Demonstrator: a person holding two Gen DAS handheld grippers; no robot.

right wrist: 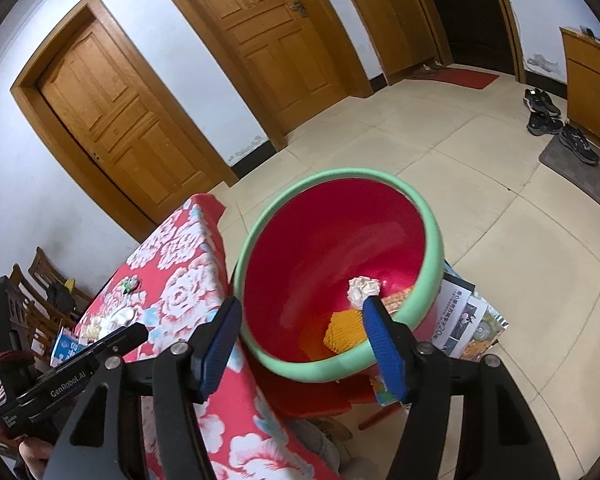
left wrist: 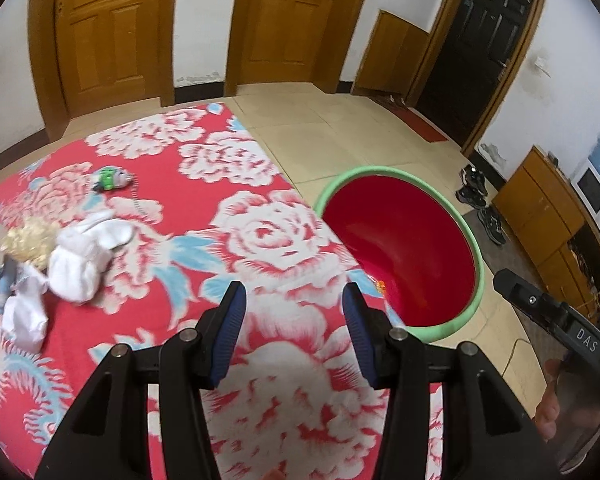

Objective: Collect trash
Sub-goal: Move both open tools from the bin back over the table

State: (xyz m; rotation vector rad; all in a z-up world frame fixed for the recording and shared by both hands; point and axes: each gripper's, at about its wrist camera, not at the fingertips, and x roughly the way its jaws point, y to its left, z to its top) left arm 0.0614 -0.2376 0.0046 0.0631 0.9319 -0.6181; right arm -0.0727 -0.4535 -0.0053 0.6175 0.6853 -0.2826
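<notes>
A red bin with a green rim (left wrist: 440, 208) (right wrist: 430, 220) stands beside a table with a red floral cloth (left wrist: 228, 184) (right wrist: 180, 264). A crumpled paper ball (right wrist: 363, 289) and an orange wrapper (right wrist: 346, 330) lie in the bin. White crumpled tissues (left wrist: 80, 264), a pale crinkled wad (left wrist: 28, 240) and a small green item (left wrist: 110, 179) lie on the cloth at the left. My left gripper (left wrist: 294, 302) is open and empty above the cloth near the bin. My right gripper (right wrist: 300, 318) is open and empty over the bin.
Wooden doors (left wrist: 104, 28) line the far wall. Shoes (right wrist: 544, 114) and a grey mat (right wrist: 588, 178) lie on the tiled floor at right by a wooden cabinet (left wrist: 540, 208). Printed papers (right wrist: 468, 320) lie under the bin. Chairs (right wrist: 44, 280) stand left of the table.
</notes>
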